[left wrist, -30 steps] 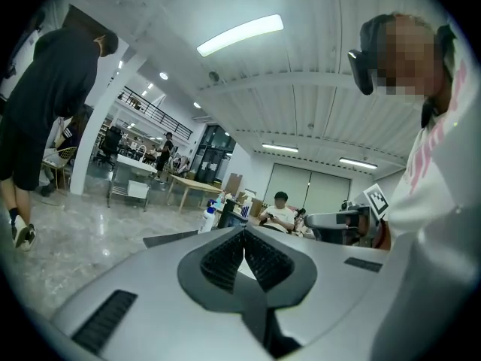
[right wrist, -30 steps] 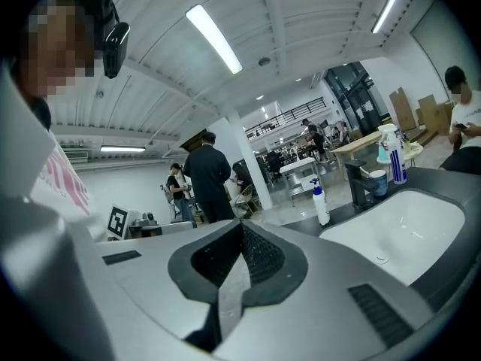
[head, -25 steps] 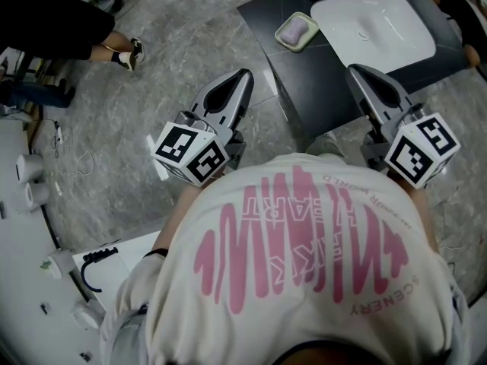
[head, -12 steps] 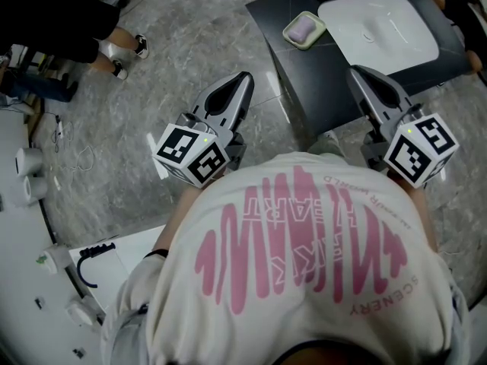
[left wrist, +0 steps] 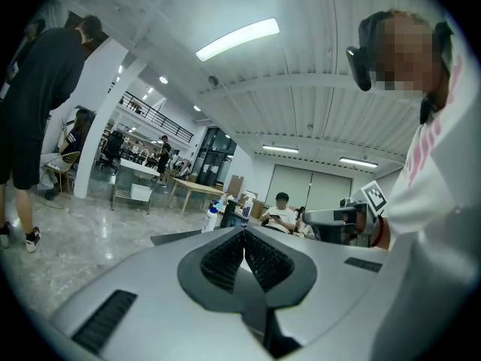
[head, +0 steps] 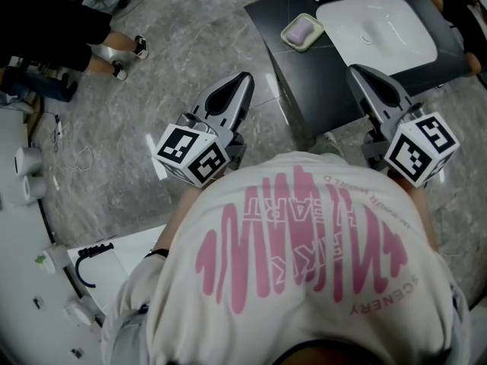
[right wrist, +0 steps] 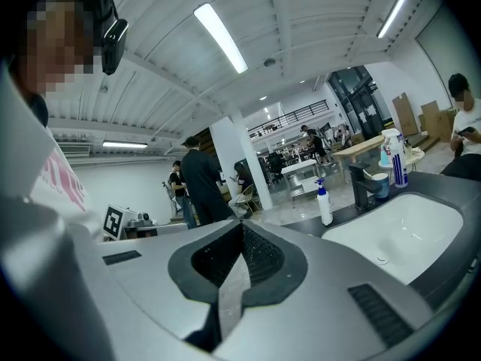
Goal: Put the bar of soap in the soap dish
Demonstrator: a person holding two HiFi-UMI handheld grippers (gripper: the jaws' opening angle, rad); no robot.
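With the soap [head: 302, 29] seemingly already in the dish [head: 286, 37] at the surface's [head: 308, 90] far corner, we held the left hand-held gripper [head: 244, 74] and right hand-held gripper [head: 354, 71] closed and empty, well short of it, so we judged no move was needed.

The soap dish [head: 317, 29] sat in the upper middle of the head view, slightly right of centre, on the dark countertop [head: 304, 82] just left of the white basin [head: 380, 29]. It was a pale, squarish dish with rounded corners, set cornerwise to the frame. The bar of soap [head: 299, 30], pale lilac-pink and oblong, lay flat inside it.
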